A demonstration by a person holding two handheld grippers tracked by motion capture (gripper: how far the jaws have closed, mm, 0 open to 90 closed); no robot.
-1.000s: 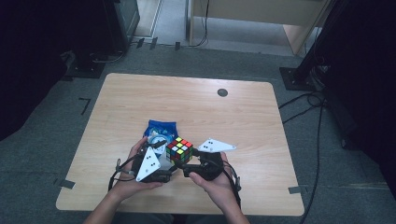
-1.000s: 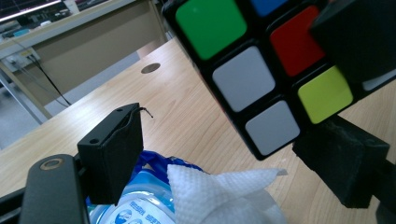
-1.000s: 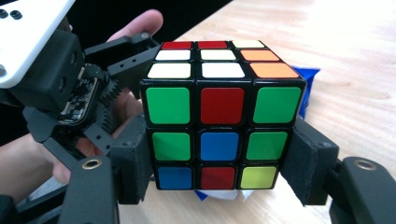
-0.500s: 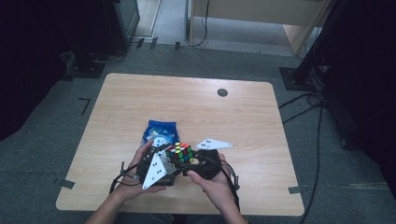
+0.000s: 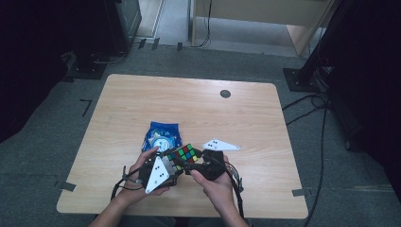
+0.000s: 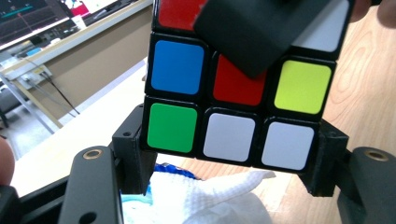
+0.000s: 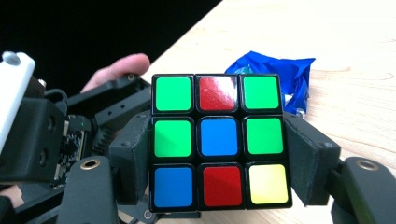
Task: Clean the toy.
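- The puzzle cube (image 5: 185, 154) is the thing in hand: I hold it lifted above the desk (image 5: 246, 118), over its near edge and a little left of that edge's middle.
- My left tongs (image 6: 229, 140) pinch the cube's bottom row, one jaw pressed on each side of it.
- My right tongs (image 7: 218, 154) clamp it too, jaws flat against the two sides of the lower rows, so both pairs grip at once.
- The step, I judge, is turning one layer against the rest. To do it well I should keep each pair square on its own layer, twist about the cube's axis without tilting, and keep the pinch firm so the glossy stickers don't slip.
- In the left gripper view a jaw of the other tongs crosses the top rows; I'd keep it off the layer that must turn.
- Just behind the cube, towards the desk's middle, lies a blue wrapper (image 5: 161, 136) with white tissue in it.
- Count: one cube, one wrapper, one dark round cap (image 5: 225, 93) near the far edge, two tongs.
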